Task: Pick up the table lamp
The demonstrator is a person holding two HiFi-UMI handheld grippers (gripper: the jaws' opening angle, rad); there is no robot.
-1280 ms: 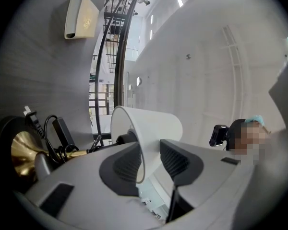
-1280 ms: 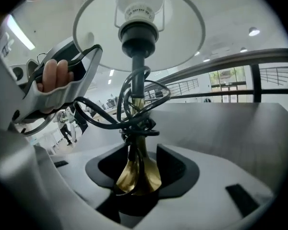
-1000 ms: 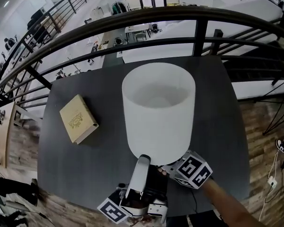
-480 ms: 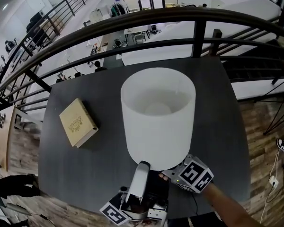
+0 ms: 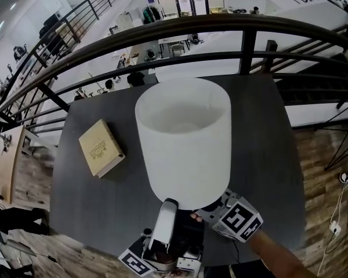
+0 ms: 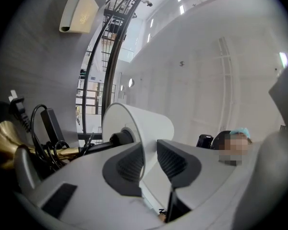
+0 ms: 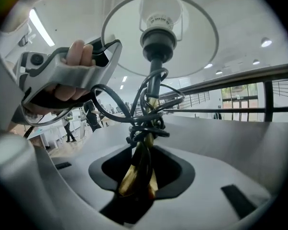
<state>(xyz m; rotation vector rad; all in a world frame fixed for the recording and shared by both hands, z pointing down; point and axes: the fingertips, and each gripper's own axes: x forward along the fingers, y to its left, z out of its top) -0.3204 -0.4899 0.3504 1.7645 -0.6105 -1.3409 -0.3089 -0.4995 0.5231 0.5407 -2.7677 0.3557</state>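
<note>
Table lamp (image 5: 182,138) stands at the near edge of the dark surface (image 5: 267,155), just in front of the person, and both tools are already on it.

The right gripper (image 7: 143,169) has just been closing and is clenched round the brass stem (image 7: 134,176) low down, with the black cord (image 7: 134,123) bunched in loops just above the jaws.

The left gripper (image 6: 151,162) has also been closing, but it looks not yet clamped. The thin wall of the shade (image 6: 149,126) runs between its two pads, close against the inner one, with a sliver of white showing before the outer one.

I judge the grasp made and the lift begun or about to begin. No view shows plainly whether the brass base (image 6: 2,138) is clear of the surface. What remains is to raise the lamp fully, with the shade steadied.

The lamp itself has a tall white drum shade, open at the top. A dark socket and a pale bulb (image 7: 158,16) sit inside it on a slim rod that turns to brass lower down. The cord ends in a plug (image 6: 15,104) that hangs loose.

Well apart on the left of the surface lies a tan box (image 5: 100,147). Beyond the far edge a dark railing (image 5: 162,30) curves, with a bright hall below.
</note>
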